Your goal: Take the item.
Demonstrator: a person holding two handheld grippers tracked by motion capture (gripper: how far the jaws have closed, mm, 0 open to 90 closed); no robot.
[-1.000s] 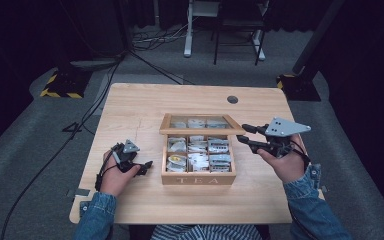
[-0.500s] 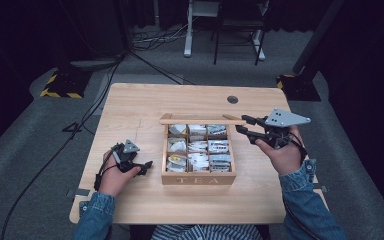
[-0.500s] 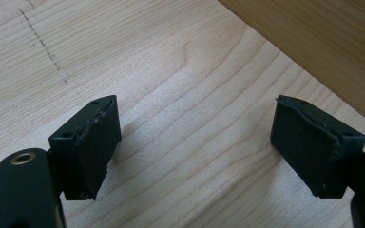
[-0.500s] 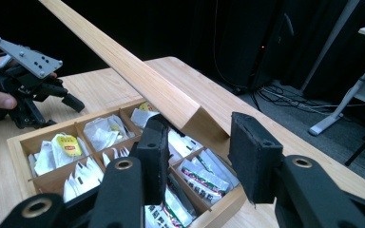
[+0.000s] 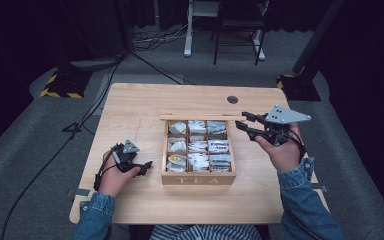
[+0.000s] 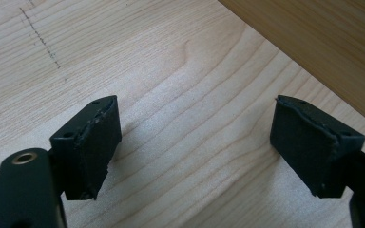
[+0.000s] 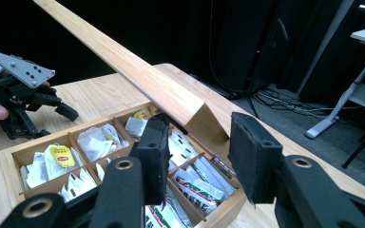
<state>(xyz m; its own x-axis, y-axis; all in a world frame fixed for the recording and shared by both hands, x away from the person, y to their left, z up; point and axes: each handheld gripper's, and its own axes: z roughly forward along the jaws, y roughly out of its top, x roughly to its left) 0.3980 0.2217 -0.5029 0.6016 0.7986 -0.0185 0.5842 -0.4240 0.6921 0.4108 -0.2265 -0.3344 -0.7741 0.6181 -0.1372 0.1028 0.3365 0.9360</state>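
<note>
The light wooden tea box (image 5: 198, 176) with "TEA" on its front sits mid-counter, its compartments full of paper tea bags (image 5: 198, 146). Its flat wooden lid (image 7: 138, 71) stands raised along the box's far edge. The right tool (image 5: 243, 121) is at the lid's right end, jaws either side of the lid's corner, pinching it. Left of the box, the left tool (image 5: 147, 164) rests on the pale wooden counter (image 5: 130, 105), jaws spread with nothing between them, pointing toward the box's side.
</note>
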